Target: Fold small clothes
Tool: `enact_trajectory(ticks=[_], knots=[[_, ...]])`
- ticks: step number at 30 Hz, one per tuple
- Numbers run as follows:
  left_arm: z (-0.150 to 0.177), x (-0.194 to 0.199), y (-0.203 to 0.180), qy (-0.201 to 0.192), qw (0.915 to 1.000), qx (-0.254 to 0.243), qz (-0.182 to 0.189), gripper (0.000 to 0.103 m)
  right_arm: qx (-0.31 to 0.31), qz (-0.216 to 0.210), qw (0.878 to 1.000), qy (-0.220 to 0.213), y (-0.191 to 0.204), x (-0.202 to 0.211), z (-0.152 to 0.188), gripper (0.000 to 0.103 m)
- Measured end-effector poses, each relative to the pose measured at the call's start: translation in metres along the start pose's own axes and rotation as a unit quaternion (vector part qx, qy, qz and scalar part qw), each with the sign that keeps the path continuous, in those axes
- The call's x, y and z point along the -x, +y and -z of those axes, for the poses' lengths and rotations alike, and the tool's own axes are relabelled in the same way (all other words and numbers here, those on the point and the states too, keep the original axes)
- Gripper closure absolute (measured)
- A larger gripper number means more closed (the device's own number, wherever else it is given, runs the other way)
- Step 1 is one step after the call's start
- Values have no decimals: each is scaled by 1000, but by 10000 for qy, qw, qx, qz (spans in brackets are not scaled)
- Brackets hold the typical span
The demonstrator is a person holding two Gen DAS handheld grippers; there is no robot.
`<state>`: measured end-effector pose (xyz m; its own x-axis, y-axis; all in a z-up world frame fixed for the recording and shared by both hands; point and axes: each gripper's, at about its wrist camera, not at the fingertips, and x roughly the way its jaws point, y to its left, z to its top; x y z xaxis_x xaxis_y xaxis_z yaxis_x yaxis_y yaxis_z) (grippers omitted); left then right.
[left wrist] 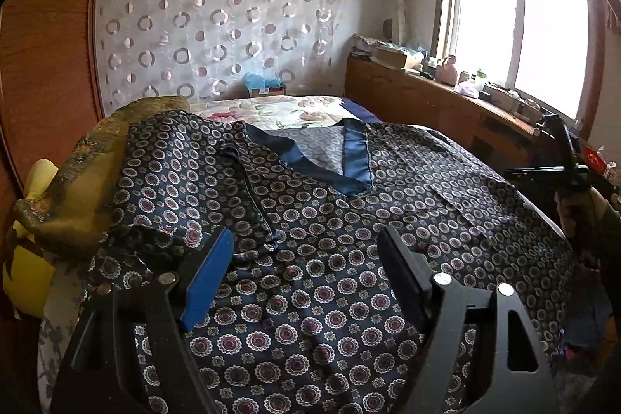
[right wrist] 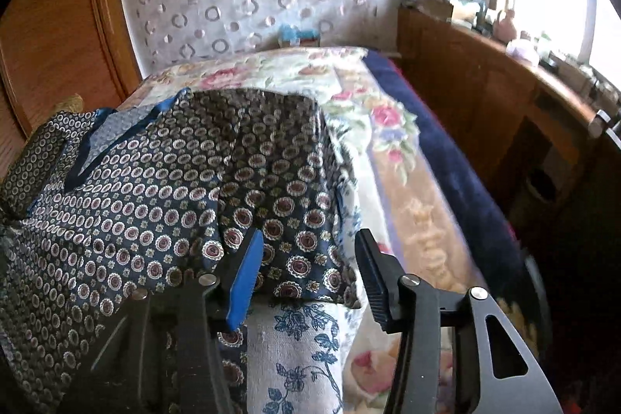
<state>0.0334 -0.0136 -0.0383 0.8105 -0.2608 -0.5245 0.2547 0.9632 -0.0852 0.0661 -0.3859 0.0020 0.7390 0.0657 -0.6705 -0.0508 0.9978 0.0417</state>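
Garment [left wrist: 318, 220] lies spread on bed [right wrist: 427, 189], collar toward far wall. Cushion [left wrist: 77, 189] at its left. Counter [left wrist: 446, 103] runs along bed's right, under window [left wrist: 520, 26].

Floral bedspread [right wrist: 349, 92] – wooden sideboard [left wrist: 419, 96] cluttered – window [left wrist: 520, 26].

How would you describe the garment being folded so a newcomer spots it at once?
Start at the bed with the floral cover. Spread across it lies the patterned top: dark navy with rows of round medallions. Its plain blue V-neck trim sets it apart from the flowered bedding.
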Motion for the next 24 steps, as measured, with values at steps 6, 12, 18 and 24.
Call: enact_trajectory(ticks=[6, 12, 18, 24], knots=[[3, -2, -4, 60, 10000, -31, 29, 26, 77, -2, 9993, 353, -3, -1, -3, 60], [5, -6, -7, 143, 9999, -47, 64, 25, 113, -132, 9991, 386, -20, -13, -18, 71], [8, -11, -5, 236, 9997, -13, 56, 25, 557, 311, 9973, 359, -5, -34, -18, 97], [12, -16, -8, 340, 9994, -46, 42, 25, 788, 421, 9958, 185, 10, -28, -19, 101]])
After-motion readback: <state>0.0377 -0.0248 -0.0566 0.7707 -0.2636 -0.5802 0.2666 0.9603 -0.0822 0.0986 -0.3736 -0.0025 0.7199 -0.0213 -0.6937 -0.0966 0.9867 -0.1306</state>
